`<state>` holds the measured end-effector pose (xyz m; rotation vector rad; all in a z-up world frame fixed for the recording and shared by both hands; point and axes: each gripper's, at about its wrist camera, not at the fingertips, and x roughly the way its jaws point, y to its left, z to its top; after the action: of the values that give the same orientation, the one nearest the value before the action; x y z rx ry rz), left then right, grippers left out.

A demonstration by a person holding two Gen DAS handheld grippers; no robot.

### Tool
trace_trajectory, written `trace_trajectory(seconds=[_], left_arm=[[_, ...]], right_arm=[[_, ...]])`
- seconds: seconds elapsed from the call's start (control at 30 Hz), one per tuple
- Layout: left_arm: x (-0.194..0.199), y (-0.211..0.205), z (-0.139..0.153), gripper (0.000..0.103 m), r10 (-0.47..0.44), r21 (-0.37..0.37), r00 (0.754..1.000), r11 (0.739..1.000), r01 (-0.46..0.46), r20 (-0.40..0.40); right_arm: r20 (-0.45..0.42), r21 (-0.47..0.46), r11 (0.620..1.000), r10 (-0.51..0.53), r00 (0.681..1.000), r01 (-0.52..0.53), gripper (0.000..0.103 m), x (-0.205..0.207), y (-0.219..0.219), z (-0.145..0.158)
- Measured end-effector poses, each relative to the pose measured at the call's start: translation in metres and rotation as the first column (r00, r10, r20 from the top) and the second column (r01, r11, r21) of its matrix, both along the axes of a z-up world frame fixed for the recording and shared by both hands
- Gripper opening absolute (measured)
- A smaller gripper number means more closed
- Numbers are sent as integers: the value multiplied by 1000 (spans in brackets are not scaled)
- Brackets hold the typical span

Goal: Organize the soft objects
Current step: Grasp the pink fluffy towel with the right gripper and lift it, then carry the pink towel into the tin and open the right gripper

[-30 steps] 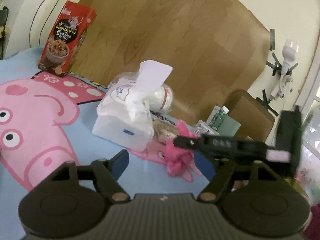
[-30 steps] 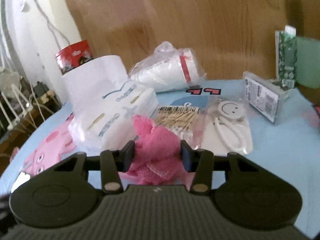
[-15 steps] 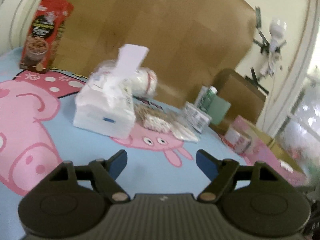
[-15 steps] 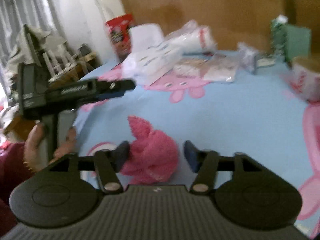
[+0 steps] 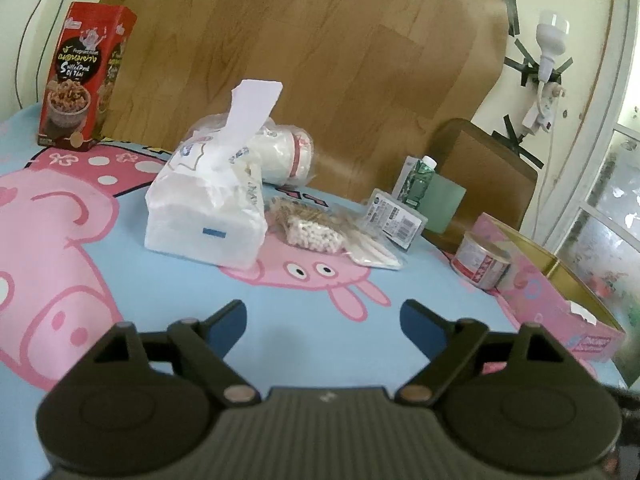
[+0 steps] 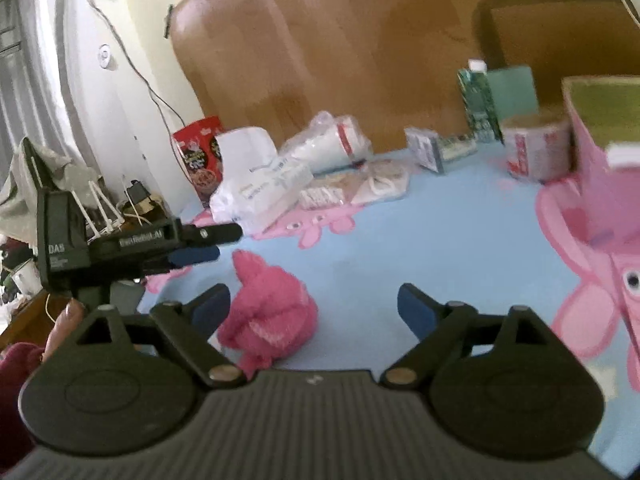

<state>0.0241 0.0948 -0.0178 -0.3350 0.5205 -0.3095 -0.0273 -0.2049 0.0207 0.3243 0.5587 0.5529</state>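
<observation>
My left gripper (image 5: pixel 323 316): fingers spread wide, nothing between them, over bare blue cloth (image 5: pixel 280 320). Left view, left to right: red snack box (image 5: pixel 82 80) upright at the far left edge of the cloth; tissue pack (image 5: pixel 208 216) with one sheet sticking up; behind it, touching, a bagged stack of cups (image 5: pixel 284 156) on its side; just right of the pack a bag of cotton swabs (image 5: pixel 316 228); then a small clear case (image 5: pixel 394 216), a green carton (image 5: pixel 416 178), a tin (image 5: pixel 482 260), and a pink box (image 5: pixel 560 316) with its lid open at the right edge

Right view, left to right: my left hand (image 6: pixel 60 332) grips the left gripper's handle, and its fingers point right, above the cloth, near the pink towel (image 6: pixel 270 308). The towel lies bunched on the cloth, just beside the left finger (image 6: pixel 212 308) of my right gripper (image 6: pixel 314 308); whether it touches that finger I cannot tell. Right gripper: fingers wide apart, not clamped on anything; the towel sits in the left part of the gap, well clear of the right finger. Farther back the same row shows: snack box, tissue pack, cups, swabs, case, carton, tin. Pink box fills the right edge, blurred
</observation>
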Motion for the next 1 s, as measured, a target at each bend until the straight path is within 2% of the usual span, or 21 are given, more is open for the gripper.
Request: trace_trajectory(seconds=[0.13, 0.23, 0.4, 0.53, 0.57, 0.63, 0.67, 0.7, 0.87, 1.0], left_arm=[[-3, -2, 1, 87, -27, -15, 999, 1000, 27, -22], [-15, -6, -2, 87, -97, -121, 992, 989, 88, -76], [-33, -26, 6, 93, -235, -215, 970, 952, 216, -65], [-30, -50, 6, 93, -289, -208, 954, 941, 267, -83], [-27, -55, 3, 91, -295, -205, 950, 941, 271, -99], [-21, -66, -5, 82, -310, -197, 940, 940, 280, -141], [-19, -71, -10, 73, -314, -187, 937, 940, 284, -154], [-18, -75, -13, 72, -309, -173, 939, 943, 283, -151], [-13, -85, -7, 69, -322, -175, 936, 939, 296, -142], [-10, -104, 12, 69, -354, -148, 931, 929, 339, -93]], right_arm=[[-23, -31, 999, 24, 999, -25, 93, -4, 6, -7], [-4, -93, 993, 67, 998, -67, 93, -7, 14, -7], [17, -182, 976, 127, 992, -122, 91, -4, 30, -8], [11, -239, 961, 147, 989, -140, 90, 0, 42, -13], [13, -251, 958, 147, 989, -139, 86, 2, 44, -15], [33, -282, 950, 146, 989, -131, 73, 2, 50, -16], [47, -299, 945, 150, 987, -130, 59, 1, 53, -16], [61, -315, 941, 154, 986, -127, 56, 0, 55, -16], [125, -355, 933, 104, 987, -54, 53, -9, 51, -16], [209, -369, 929, 43, 977, 38, 52, -15, 40, -7]])
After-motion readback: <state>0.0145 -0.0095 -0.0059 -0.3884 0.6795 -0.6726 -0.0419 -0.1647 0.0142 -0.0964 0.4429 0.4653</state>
